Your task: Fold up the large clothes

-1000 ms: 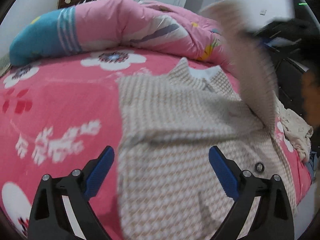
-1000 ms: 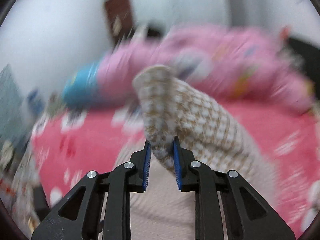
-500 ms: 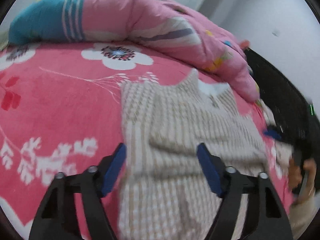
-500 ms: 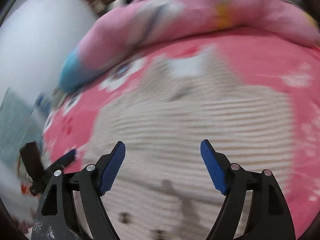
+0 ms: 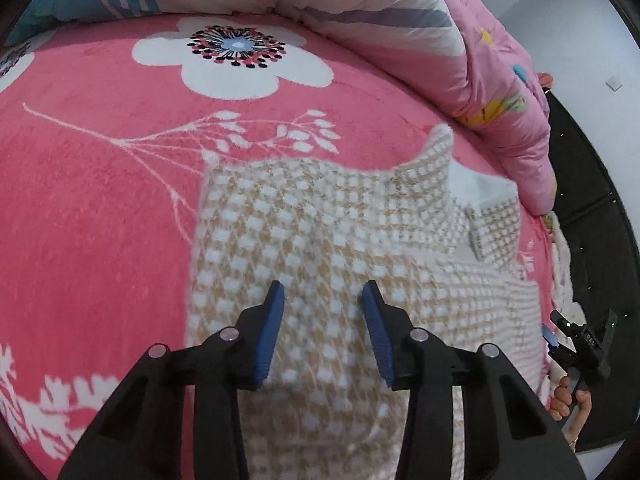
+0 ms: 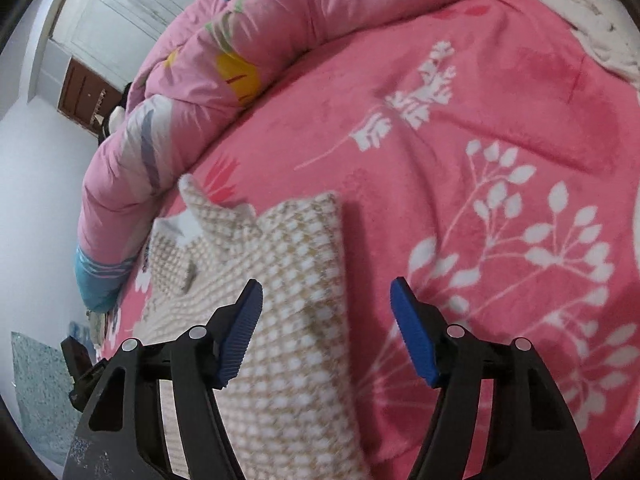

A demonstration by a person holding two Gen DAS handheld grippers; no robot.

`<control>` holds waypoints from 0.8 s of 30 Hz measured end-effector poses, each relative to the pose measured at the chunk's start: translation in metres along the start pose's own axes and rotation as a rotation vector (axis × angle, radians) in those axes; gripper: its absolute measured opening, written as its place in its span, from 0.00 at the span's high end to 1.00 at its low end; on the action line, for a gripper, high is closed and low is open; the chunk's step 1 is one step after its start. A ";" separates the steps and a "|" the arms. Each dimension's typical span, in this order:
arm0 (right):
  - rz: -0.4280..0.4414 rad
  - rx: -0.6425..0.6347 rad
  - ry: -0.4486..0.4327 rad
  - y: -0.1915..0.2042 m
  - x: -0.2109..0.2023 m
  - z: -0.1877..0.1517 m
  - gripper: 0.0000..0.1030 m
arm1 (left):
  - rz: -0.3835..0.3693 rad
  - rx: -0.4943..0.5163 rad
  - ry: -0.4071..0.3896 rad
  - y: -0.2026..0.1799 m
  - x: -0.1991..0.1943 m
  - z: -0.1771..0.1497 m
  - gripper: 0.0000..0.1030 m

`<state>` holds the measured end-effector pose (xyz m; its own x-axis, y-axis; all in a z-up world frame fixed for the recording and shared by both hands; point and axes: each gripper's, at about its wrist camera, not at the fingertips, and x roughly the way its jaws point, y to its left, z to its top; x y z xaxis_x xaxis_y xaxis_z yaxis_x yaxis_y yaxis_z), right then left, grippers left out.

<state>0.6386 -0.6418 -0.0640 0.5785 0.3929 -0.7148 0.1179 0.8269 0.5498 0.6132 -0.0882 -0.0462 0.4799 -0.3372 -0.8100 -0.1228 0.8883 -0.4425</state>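
Note:
A beige and white checked knit garment [image 5: 320,240] lies flat on the pink floral bed cover [image 5: 100,200], collar toward the rolled quilt. My left gripper [image 5: 323,328] hovers over the garment's left half, jaws partly open and empty. In the right wrist view the same garment [image 6: 296,280] lies with its right edge folded in. My right gripper [image 6: 326,328] is open and empty, its left finger over the garment's edge, its right finger over the bed cover [image 6: 500,160]. The right gripper also shows small at the far right of the left wrist view [image 5: 576,344].
A rolled pink quilt [image 5: 380,20] with a blue end lies along the far side of the bed; it also shows in the right wrist view [image 6: 280,20]. A white cloth [image 6: 592,20] lies at the bed's far right. A dark bed edge [image 5: 592,200] runs at the right.
My right gripper let go of the raised sleeve, which now lies folded on the garment, and opened wide. My left gripper moved forward over the garment and narrowed its jaws.

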 end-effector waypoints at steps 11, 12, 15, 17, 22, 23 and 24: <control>-0.029 -0.077 -0.008 0.013 0.005 -0.006 0.52 | 0.124 0.204 -0.273 -0.127 0.011 0.028 0.93; -0.042 -0.087 0.001 0.014 0.008 -0.009 0.52 | 0.139 0.185 -0.246 -0.130 0.030 0.034 0.93; -0.089 -0.121 0.016 0.017 0.017 -0.017 0.52 | 0.142 0.145 -0.169 -0.134 0.087 0.050 0.92; -0.120 -0.152 -0.004 0.023 0.012 -0.018 0.52 | 0.113 0.133 -0.189 -0.145 0.099 0.057 0.88; -0.168 -0.326 -0.134 0.059 -0.029 -0.028 0.52 | 0.091 0.158 -0.333 -0.197 0.086 0.085 0.86; -0.154 -0.385 -0.151 0.071 -0.036 -0.034 0.52 | 0.076 0.198 -0.367 -0.219 0.085 0.092 0.86; -0.150 -0.437 -0.153 0.081 -0.036 -0.040 0.51 | 0.062 0.228 -0.374 -0.217 0.072 0.086 0.86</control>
<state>0.5950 -0.5733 -0.0109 0.6967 0.2198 -0.6829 -0.1218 0.9743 0.1895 0.7486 -0.2785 0.0246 0.7643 -0.1822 -0.6186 0.0132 0.9635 -0.2675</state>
